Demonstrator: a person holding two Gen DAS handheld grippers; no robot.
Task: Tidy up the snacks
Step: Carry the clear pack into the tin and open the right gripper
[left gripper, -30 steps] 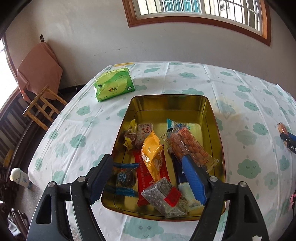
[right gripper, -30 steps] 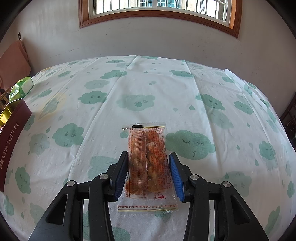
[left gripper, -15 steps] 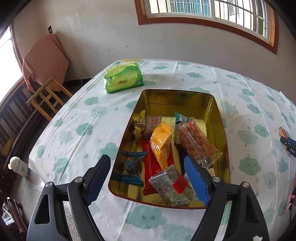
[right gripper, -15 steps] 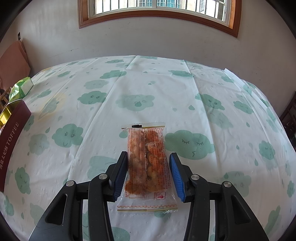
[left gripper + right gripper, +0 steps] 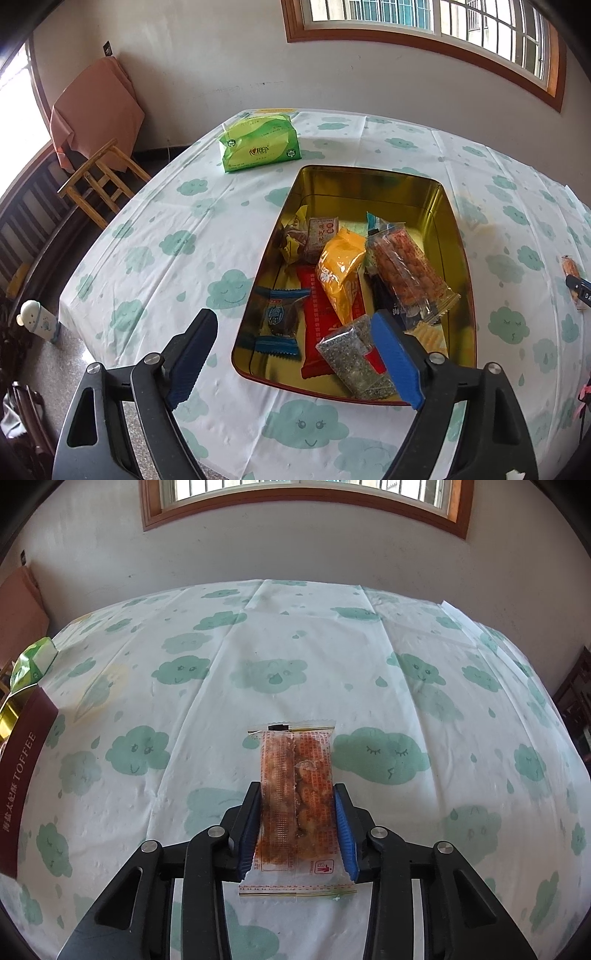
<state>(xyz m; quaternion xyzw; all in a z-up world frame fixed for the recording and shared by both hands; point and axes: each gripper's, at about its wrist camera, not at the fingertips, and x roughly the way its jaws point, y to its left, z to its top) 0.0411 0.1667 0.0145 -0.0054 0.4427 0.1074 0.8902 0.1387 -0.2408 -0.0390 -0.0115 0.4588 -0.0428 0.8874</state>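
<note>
A clear packet of orange-red coated nuts (image 5: pixel 295 786) lies lengthwise on the cloud-print tablecloth (image 5: pixel 258 646). My right gripper (image 5: pixel 297 788) straddles it, and its closing jaws press their blue pads against the packet's two long sides. The gold tin (image 5: pixel 369 177) holds several snacks: an orange pouch (image 5: pixel 341 269), a similar clear nut packet (image 5: pixel 406 269), a blue-wrapped cookie (image 5: pixel 280 317), a red packet (image 5: pixel 317 314) and a seed bar (image 5: pixel 354 354). My left gripper (image 5: pixel 293 321) hangs over the tin's near edge, jaws opening wide with nothing between them.
A green tissue pack (image 5: pixel 258 142) lies beyond the tin's far left corner. The tin's maroon side (image 5: pixel 22 775) shows at the left of the right wrist view. A wooden chair (image 5: pixel 99 177) and a small bottle (image 5: pixel 37 317) stand off the table's left side.
My left gripper has drawn back and leftward from over the tin's snacks, its jaws spreading wider. My right jaws have narrowed onto the nut packet, which has not shifted.
</note>
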